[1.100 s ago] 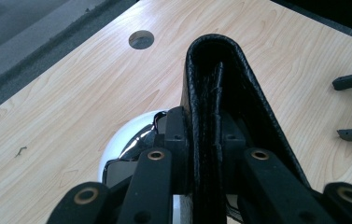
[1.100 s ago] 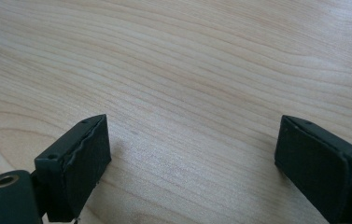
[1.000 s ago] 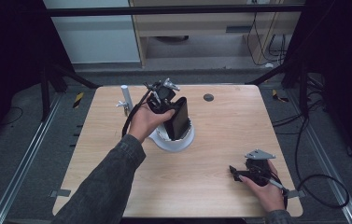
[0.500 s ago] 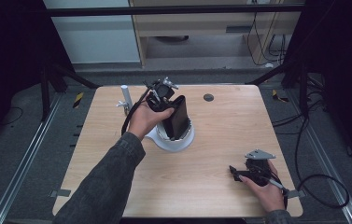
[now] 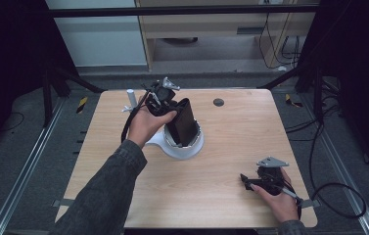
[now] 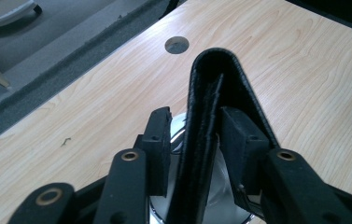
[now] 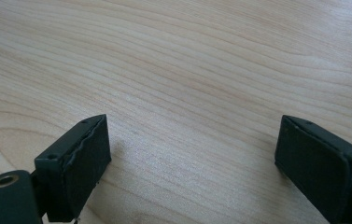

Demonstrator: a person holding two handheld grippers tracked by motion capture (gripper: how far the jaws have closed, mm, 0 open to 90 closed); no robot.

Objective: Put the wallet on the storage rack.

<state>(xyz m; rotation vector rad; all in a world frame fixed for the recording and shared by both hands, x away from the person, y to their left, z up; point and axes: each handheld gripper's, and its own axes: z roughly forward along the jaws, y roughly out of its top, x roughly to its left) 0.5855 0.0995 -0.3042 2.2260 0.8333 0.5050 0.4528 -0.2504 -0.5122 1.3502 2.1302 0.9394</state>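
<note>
Your left hand-held gripper sits at upper centre of the high view, over the black pouch that stands on end in the white bowl in the middle of the worktop. In the left gripper view the pouch rises up the centre of the frame between your two pads; the jaws have just been opening, so the left pad stands clear of the pouch with a gap, while the right one looks like it's just beside or touching the fold, can't tell which. A shiny bit of bowl shows low in that frame, and there's a round hole in the worktop at top centre. Your right hand-held gripper rests at lower right of the high view, well apart from the pouch, jaws spread wide with nothing but bare wood between them in the right gripper view. A small white post stands at the upper left of the worktop.
</note>
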